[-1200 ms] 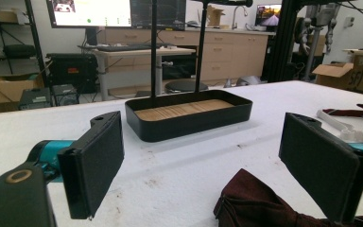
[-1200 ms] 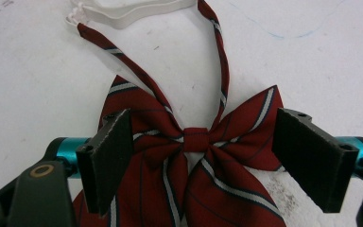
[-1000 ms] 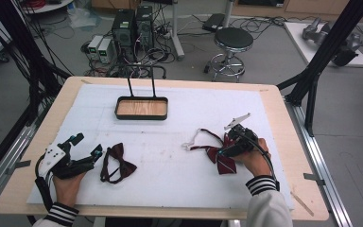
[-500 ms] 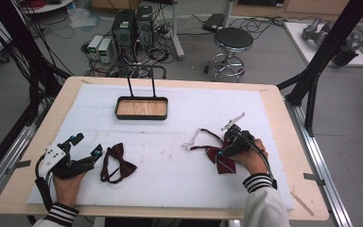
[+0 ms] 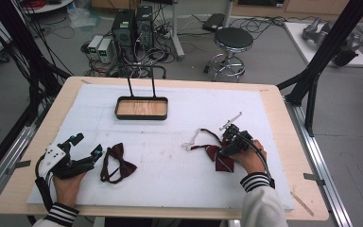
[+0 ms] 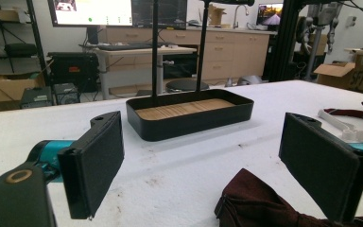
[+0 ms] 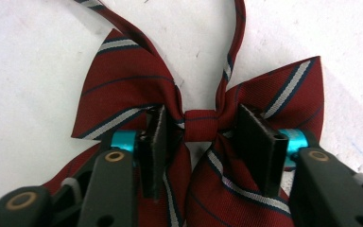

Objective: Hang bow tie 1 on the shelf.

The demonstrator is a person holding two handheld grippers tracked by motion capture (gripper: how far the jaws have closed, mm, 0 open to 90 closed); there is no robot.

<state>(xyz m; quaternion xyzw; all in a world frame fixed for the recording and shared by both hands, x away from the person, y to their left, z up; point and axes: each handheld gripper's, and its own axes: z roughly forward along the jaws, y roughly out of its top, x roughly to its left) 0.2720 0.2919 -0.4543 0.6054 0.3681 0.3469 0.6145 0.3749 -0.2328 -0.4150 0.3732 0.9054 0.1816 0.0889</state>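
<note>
A red bow tie with white and navy stripes lies on the white foam mat at the right. My right gripper points down onto it. In the right gripper view its jaws have just been closing and stand either side of the tie's knot, a small gap left on each side. A plain dark maroon bow tie lies at the left. My left gripper rests on the mat just left of it, open, with the tie's edge low between its wide jaws.
A black tray with a wooden floor and two upright black posts stands at the back centre of the mat. The striped tie's neck strap with its white clasp trails left. Bare wooden table edge frames the mat.
The right hand has settled slightly lower and leftward onto the striped bow tie. The left hand and the dark bow tie have not moved.
</note>
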